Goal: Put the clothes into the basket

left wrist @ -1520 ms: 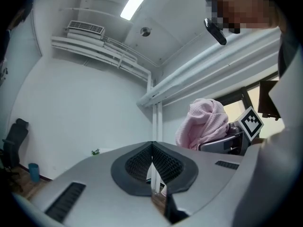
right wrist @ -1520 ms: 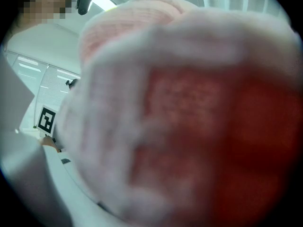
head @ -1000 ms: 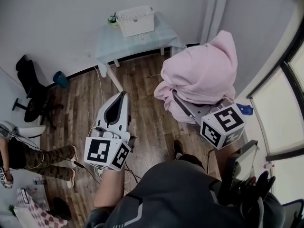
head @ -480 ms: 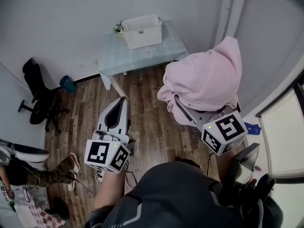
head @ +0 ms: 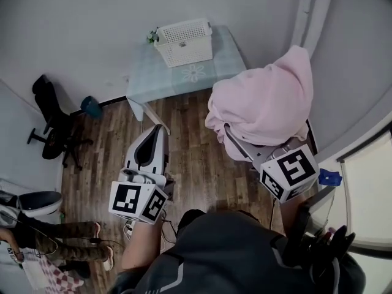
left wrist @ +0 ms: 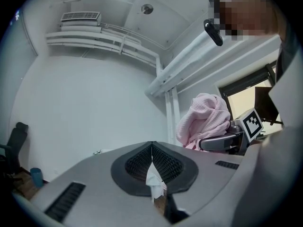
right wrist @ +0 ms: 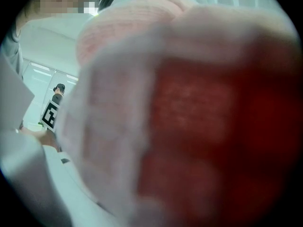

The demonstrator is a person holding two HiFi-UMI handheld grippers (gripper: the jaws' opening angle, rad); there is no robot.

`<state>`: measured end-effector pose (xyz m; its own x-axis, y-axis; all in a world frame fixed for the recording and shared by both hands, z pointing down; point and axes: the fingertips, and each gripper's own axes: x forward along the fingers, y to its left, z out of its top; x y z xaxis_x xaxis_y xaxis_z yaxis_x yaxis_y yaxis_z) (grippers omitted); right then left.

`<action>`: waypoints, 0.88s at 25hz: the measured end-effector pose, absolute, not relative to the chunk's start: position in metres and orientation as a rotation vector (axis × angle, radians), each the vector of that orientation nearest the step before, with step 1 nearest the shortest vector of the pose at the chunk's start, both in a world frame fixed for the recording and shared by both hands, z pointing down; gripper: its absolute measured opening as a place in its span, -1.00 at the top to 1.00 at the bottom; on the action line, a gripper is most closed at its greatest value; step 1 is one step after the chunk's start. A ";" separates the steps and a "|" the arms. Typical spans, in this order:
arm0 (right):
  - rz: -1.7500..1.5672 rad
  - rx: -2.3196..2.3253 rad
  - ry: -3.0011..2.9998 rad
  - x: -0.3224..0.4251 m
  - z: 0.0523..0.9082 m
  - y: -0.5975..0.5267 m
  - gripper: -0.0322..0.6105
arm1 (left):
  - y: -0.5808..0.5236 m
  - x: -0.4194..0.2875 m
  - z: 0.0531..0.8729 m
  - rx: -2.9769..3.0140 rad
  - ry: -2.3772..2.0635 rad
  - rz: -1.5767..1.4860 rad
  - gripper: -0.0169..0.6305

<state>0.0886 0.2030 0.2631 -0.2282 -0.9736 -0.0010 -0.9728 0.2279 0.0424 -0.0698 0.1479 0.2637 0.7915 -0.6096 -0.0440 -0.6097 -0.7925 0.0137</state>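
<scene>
Right gripper (head: 244, 147): jaws wide, clamped on the bulky pink clothes (head: 263, 106), which heap over and beyond its fingers and smother its own view. Left gripper (head: 158, 130): jaws together, empty. The white basket (head: 184, 41) on the table (head: 202, 73) lies ahead and left of the loaded fingers, well apart, its long axis across the approach.

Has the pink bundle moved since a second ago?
Yes. The pink bundle has come closer to the table with the basket; in the head view it now overlaps the table's corner.
</scene>
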 end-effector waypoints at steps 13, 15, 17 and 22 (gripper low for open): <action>-0.113 1.930 -2.462 0.086 0.264 0.089 -0.24 | 0.016 -0.064 0.279 -2.988 1.046 0.142 0.91; -0.112 1.941 -2.446 0.085 0.261 0.065 -0.24 | -0.010 -0.063 0.277 -3.006 1.013 0.150 0.91; -0.096 1.954 -2.437 0.085 0.261 0.040 -0.25 | -0.036 -0.061 0.274 -2.987 0.991 0.132 0.91; -0.077 1.999 -2.409 0.083 0.263 -0.022 -0.25 | -0.097 -0.062 0.276 -2.955 0.947 0.076 0.91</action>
